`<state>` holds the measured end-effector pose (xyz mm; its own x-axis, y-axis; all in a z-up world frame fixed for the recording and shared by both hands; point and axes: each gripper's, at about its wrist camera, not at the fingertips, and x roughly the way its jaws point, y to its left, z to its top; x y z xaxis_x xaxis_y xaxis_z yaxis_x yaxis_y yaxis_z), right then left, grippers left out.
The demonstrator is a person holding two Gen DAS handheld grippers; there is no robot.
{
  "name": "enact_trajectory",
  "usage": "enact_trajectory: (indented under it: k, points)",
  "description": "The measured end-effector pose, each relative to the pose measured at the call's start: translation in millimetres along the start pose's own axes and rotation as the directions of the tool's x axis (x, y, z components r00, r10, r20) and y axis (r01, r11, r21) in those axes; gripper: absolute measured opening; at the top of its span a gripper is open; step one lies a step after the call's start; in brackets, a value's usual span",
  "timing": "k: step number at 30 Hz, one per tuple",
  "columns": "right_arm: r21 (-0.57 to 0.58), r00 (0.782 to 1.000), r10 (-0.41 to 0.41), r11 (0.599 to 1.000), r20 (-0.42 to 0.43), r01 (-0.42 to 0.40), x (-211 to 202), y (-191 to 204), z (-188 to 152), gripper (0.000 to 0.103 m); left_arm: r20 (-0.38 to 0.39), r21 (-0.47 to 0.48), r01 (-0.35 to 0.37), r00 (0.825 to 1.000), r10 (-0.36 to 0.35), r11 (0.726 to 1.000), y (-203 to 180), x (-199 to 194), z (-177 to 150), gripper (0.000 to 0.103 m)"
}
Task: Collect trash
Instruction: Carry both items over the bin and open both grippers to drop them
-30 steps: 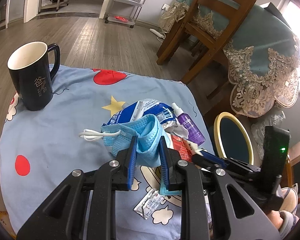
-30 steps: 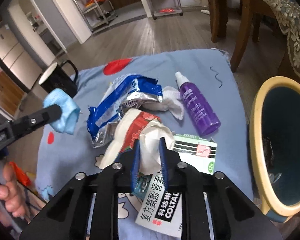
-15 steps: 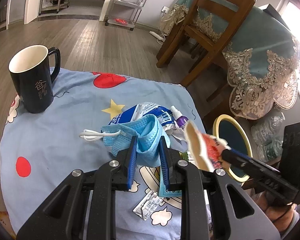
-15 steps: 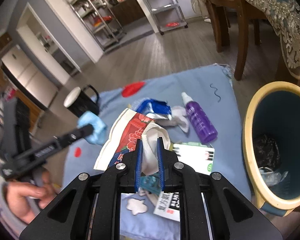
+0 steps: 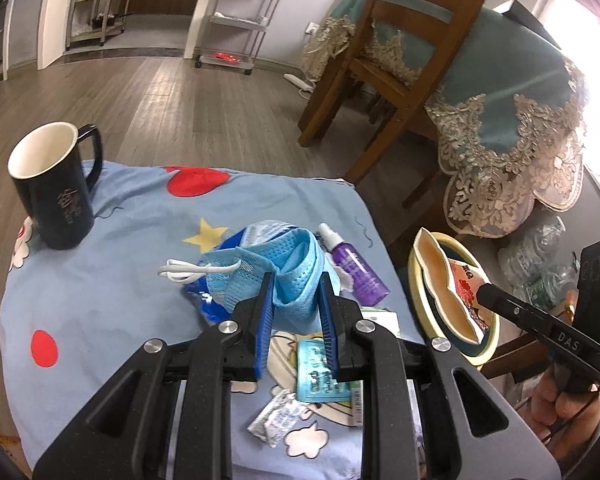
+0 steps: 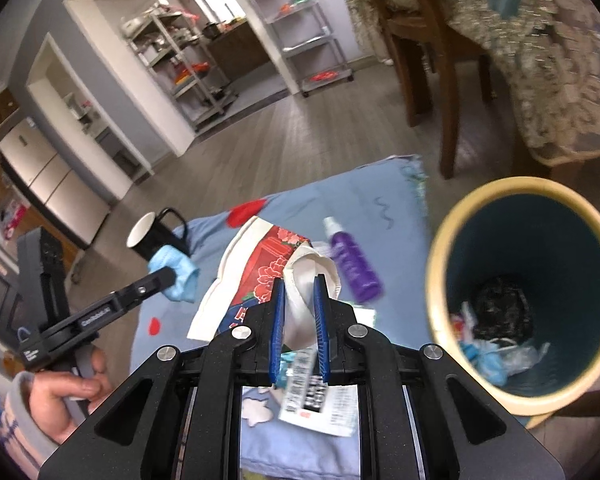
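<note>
My left gripper [image 5: 295,280] is shut on a crumpled blue face mask [image 5: 260,272], held just above the blue cartoon tablecloth [image 5: 120,248]; its white ear loop [image 5: 188,271] dangles to the left. My right gripper [image 6: 300,284] is shut on a flattened red-and-white paper cup [image 6: 260,276], lifted off the cloth. In the left wrist view that paper cup [image 5: 448,280] hangs over the rim of the yellow-rimmed teal bin [image 5: 418,280]. The bin [image 6: 444,248] stands beside the table's right edge with trash inside.
A black mug [image 5: 52,188] stands at the cloth's far left. A purple spray bottle [image 5: 354,268], a blue snack wrapper [image 5: 204,300], a blister pack [image 5: 320,372], a small sachet [image 5: 276,420] and a medicine box [image 6: 320,404] lie on the cloth. A wooden chair [image 5: 384,60] and lace-covered table stand behind.
My right gripper lifted the paper cup off the cloth and carried it right, to over the bin's rim. The left gripper with the mask stayed nearly still.
</note>
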<state>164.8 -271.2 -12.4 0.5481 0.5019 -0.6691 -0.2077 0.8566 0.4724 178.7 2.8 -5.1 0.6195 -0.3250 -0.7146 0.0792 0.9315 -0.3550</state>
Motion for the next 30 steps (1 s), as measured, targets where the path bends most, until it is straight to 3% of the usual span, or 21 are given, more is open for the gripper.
enact_trajectory:
  k: [10, 19, 24, 30]
  points:
    - [0.106, 0.983, -0.173, 0.98, 0.057, 0.166, -30, -63, -11, 0.016, -0.045, 0.073, 0.071, 0.997, -0.067, 0.995, -56, 18, -2, 0.021]
    - [0.214, 0.961, -0.277, 0.939, 0.013, 0.268, -34, -119, -22, 0.016, -0.12, 0.143, 0.144, 0.985, -0.128, 0.979, -112, 45, -13, 0.021]
    - [0.254, 0.955, -0.294, 0.922, -0.037, 0.293, -28, -131, -27, 0.021, -0.153, 0.175, 0.175, 0.977, -0.149, 0.969, -137, 58, -19, 0.021]
    - [0.287, 0.955, -0.295, 0.918, 0.032, 0.274, -48, -130, -25, 0.028, -0.197, 0.214, 0.207, 0.966, -0.166, 0.955, -163, 76, -24, 0.021]
